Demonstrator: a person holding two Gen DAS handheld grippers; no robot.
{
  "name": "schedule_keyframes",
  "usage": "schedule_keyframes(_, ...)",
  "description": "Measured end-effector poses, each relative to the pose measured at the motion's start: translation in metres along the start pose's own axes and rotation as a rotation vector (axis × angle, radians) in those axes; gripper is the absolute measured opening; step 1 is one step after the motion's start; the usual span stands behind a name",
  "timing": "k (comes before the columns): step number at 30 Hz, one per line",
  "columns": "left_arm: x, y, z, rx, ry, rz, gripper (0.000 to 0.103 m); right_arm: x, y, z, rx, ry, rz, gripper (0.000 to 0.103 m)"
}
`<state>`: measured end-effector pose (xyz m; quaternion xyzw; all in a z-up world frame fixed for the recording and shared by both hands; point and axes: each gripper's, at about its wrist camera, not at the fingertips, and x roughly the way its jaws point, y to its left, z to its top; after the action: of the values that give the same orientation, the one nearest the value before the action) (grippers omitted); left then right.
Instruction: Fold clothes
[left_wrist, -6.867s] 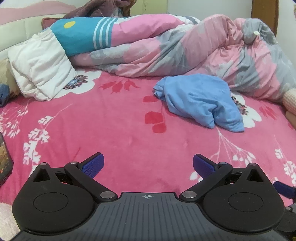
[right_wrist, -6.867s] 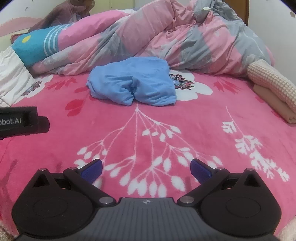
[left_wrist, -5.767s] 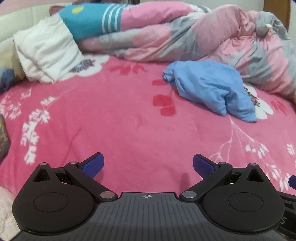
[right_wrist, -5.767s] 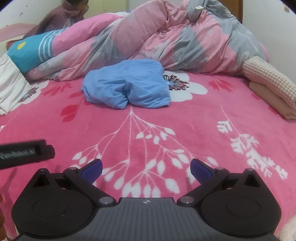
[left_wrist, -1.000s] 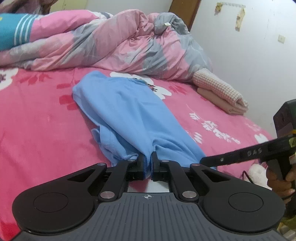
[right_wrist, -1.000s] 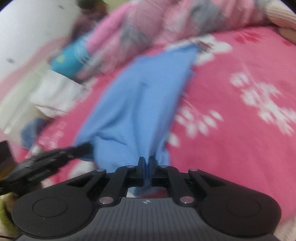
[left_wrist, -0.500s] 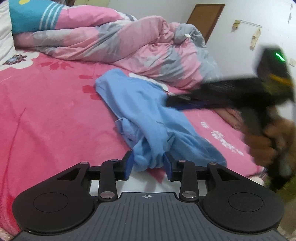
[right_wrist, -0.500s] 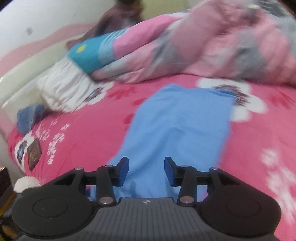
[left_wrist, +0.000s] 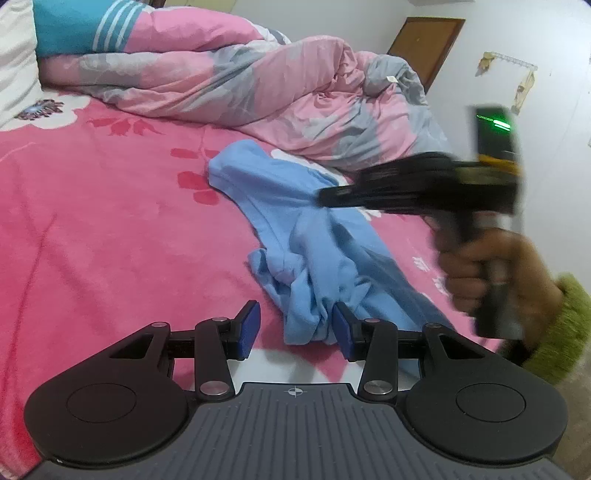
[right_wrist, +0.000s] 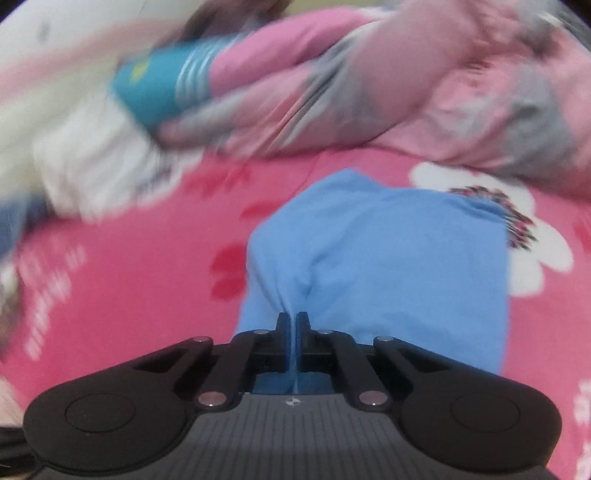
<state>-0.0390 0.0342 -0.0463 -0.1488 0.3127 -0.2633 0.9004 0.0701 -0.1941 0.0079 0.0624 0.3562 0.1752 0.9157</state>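
Observation:
A light blue garment lies crumpled in a long strip on the pink floral bedspread. My left gripper is open, and the garment's bunched near end sits between its blue pads, close to the right one. In the right wrist view the garment spreads out ahead, and my right gripper is shut on a pinched fold of it. The left wrist view shows the right gripper as a blur above the garment's far part, held by a hand in a green sleeve.
A rumpled pink and grey quilt runs along the back of the bed. A white pillow and a teal striped cushion lie at the back left. A white wall and a brown door stand to the right.
The left gripper has opened wider and released the garment's near end. The right gripper, open over the cloth half a second ago, has shut on a fold of it.

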Motion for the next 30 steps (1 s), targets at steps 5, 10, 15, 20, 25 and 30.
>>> schedule_keyframes(5, 0.013, -0.007, 0.003, 0.017, 0.013, -0.024, 0.043, -0.054, -0.06, -0.005, 0.147, -0.115, -0.048, 0.0)
schedule_keyframes(10, 0.027, -0.016, 0.002, 0.029, 0.038, -0.03, 0.043, -0.049, -0.028, -0.012, -0.026, -0.057, 0.029, 0.0)
schedule_keyframes(15, 0.027, -0.033, -0.007, 0.086, 0.043, -0.056, 0.044, -0.041, 0.009, -0.019, -0.212, 0.008, 0.115, 0.003)
schedule_keyframes(20, 0.023, -0.039, -0.017, 0.115, 0.036, -0.053, 0.045, -0.034, 0.045, -0.026, -0.398, 0.074, 0.2, 0.025)
schedule_keyframes(25, 0.015, -0.041, -0.028, 0.135, 0.029, -0.079, 0.046, -0.023, 0.075, -0.038, -0.603, 0.158, 0.208, 0.046)
schedule_keyframes(30, 0.005, -0.033, -0.034, 0.152, 0.028, -0.09, 0.046, -0.02, 0.054, -0.047, -0.555, 0.227, 0.105, 0.038)
